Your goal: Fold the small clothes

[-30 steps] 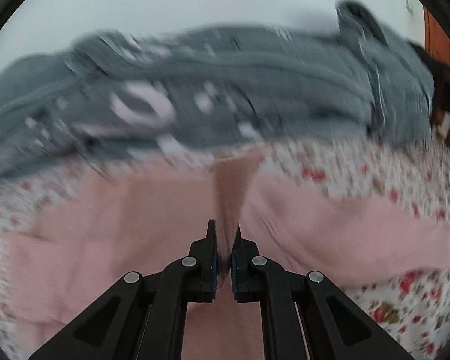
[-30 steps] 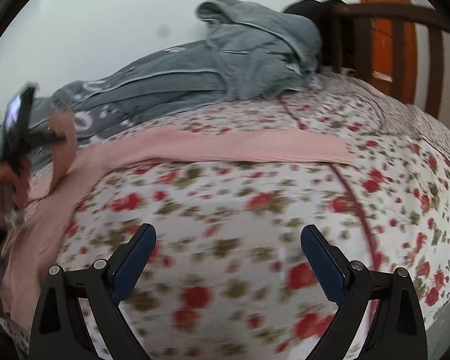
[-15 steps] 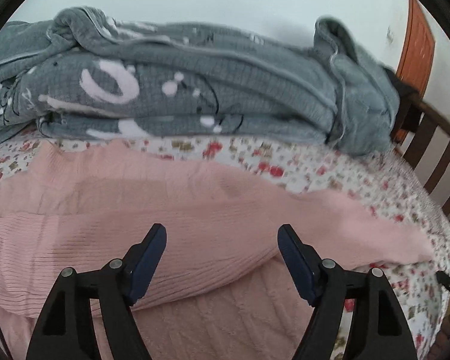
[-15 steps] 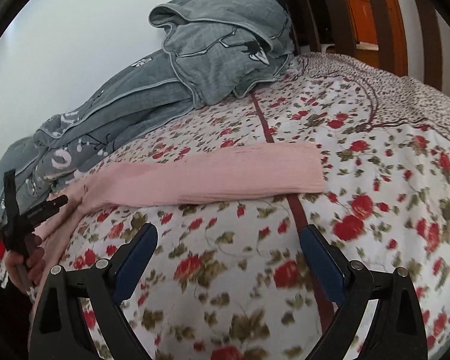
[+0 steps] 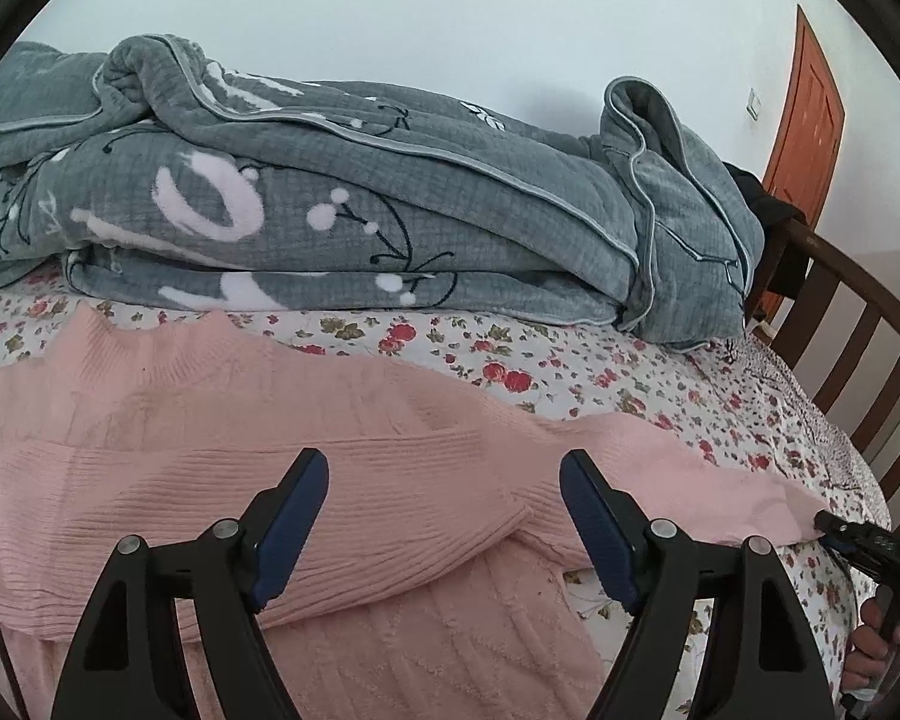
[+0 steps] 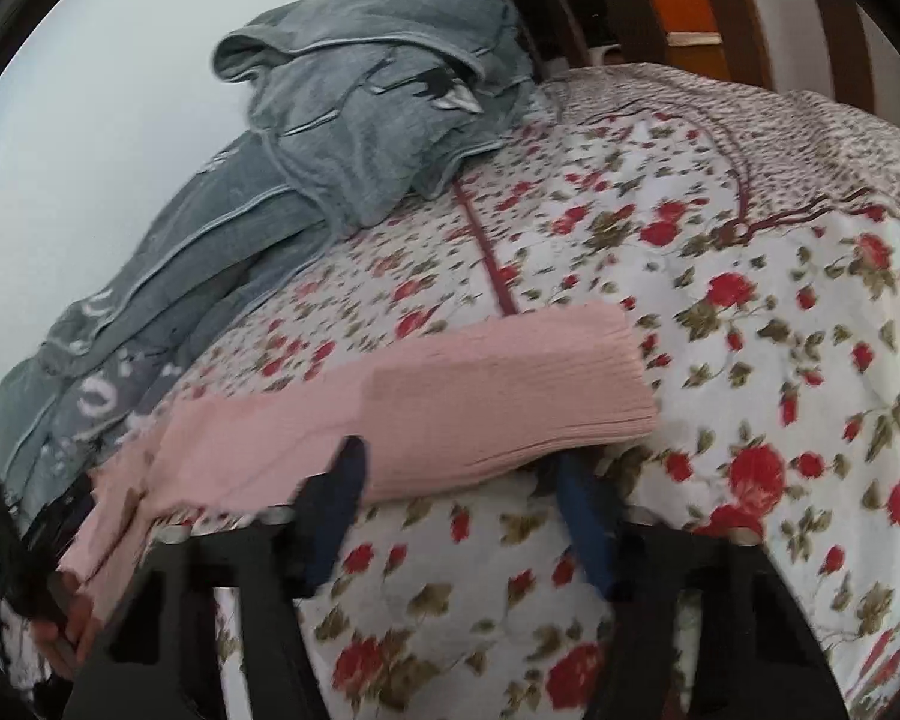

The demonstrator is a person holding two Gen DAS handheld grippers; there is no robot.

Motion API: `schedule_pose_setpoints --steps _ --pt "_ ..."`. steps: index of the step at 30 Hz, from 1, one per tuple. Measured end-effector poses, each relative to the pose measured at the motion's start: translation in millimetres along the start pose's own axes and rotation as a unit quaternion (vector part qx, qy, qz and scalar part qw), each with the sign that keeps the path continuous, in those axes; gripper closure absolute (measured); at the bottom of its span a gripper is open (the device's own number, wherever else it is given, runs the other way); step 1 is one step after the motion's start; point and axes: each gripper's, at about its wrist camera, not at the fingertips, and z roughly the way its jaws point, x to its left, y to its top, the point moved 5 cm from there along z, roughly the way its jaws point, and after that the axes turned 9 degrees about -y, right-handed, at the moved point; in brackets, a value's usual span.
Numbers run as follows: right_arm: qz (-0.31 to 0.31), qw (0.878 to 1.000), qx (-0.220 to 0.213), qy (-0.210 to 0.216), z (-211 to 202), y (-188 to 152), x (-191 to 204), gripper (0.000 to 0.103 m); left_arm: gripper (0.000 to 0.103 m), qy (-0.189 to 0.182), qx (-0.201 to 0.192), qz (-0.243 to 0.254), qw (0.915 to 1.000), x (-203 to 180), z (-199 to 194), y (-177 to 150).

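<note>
Here the pink sweater lies flat on the floral bed — left tool spread above it, right tool spread at the sleeve's cuff edge; grey blanket borders behind.

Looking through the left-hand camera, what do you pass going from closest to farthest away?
Left gripper, open → pink sweater → flowered bedspread → folded grey blanket → white wall.
</note>
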Motion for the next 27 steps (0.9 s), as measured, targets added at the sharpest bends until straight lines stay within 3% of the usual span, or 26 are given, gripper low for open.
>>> schedule_pose_setpoints --steps 1,2,6,8,11,16,20,23,27 --pt "-0.002 1.0 0.0 -0.009 1.3 1.9 0.2 0.085 0.025 -0.001 -0.003 -0.003 1.0 0.5 -1.5 0.5" --pt "-0.006 1.0 0.003 -0.016 3.7 4.2 0.7 0.093 0.025 -0.001 -0.007 -0.006 1.0 1.0 -3.4 1.5" --pt "-0.009 1.0 -0.001 -0.03 1.2 18.7 9.3 0.096 0.025 0.003 -0.041 -0.034 0.9986 7.2 -24.7 18.3" --pt "-0.031 0.998 -0.031 -0.038 -15.0 31.1 28.1 0.096 0.025 -0.012 -0.057 -0.063 0.9963 13.6 -43.2 30.1" --pt "-0.085 0.993 -0.082 -0.03 -47.8 50.4 75.4 0.096 0.025 0.012 -0.071 -0.084 0.9938 30.2 -81.5 46.1" --pt "-0.173 0.97 -0.169 -0.01 -97.9 73.0 180.8 0.097 0.025 0.069 -0.083 -0.076 0.9912 74.7 -160.8 40.8" --pt "-0.217 0.954 -0.2 0.04 -123.4 66.4 273.3 0.097 0.025 0.126 -0.084 -0.101 0.9833 133.2 -220.4 18.0" --pt "-0.26 0.94 -0.206 0.074 -130.9 41.7 351.5 0.097 0.025 0.144 -0.082 -0.128 0.9778 168.2 -263.2 3.1" --pt "-0.333 0.914 -0.199 0.12 -125.7 -17.2 454.9 0.097 0.025 0.195 -0.088 -0.144 0.9661 207.1 -314.1 -17.2"
